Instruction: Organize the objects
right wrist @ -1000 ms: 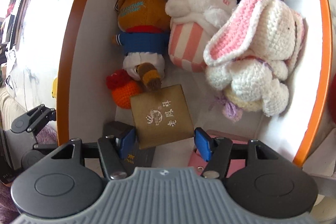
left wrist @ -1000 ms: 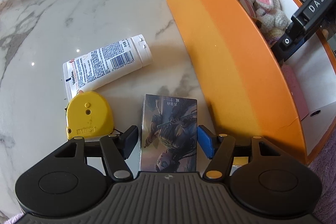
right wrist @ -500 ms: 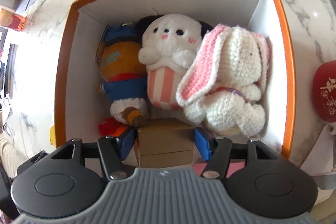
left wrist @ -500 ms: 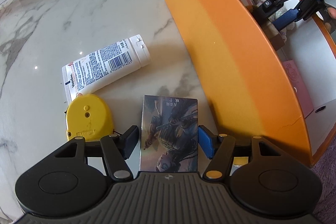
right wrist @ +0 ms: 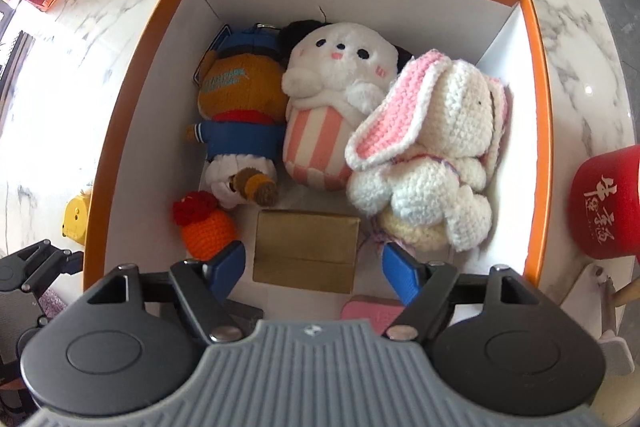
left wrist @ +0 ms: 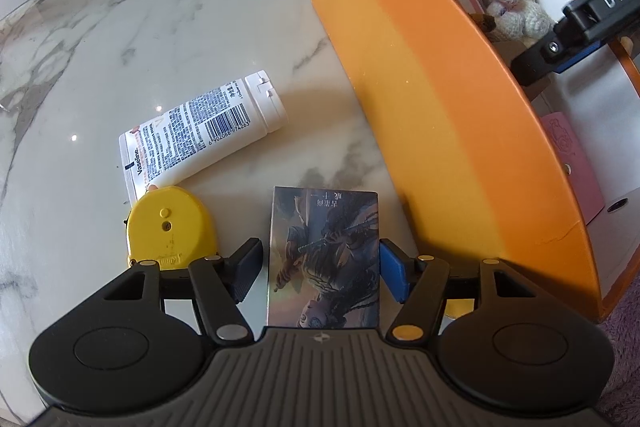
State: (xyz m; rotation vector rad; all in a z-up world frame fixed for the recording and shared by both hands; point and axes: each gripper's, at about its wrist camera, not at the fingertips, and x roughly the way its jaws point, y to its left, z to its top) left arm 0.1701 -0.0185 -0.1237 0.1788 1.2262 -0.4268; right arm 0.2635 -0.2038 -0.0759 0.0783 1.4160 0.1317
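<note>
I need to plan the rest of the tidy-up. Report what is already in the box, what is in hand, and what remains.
Done: three plush toys, such as the crochet rabbit, and a gold box sit in the orange box; the right gripper, jaws just opened, has let it go.

In hand: the left gripper straddles the picture card box.

Left: the lotion tube, yellow tape measure.

A gold box [right wrist: 306,251] is standing in the orange box [right wrist: 132,99], low in the frame, below three soft toys.
</note>
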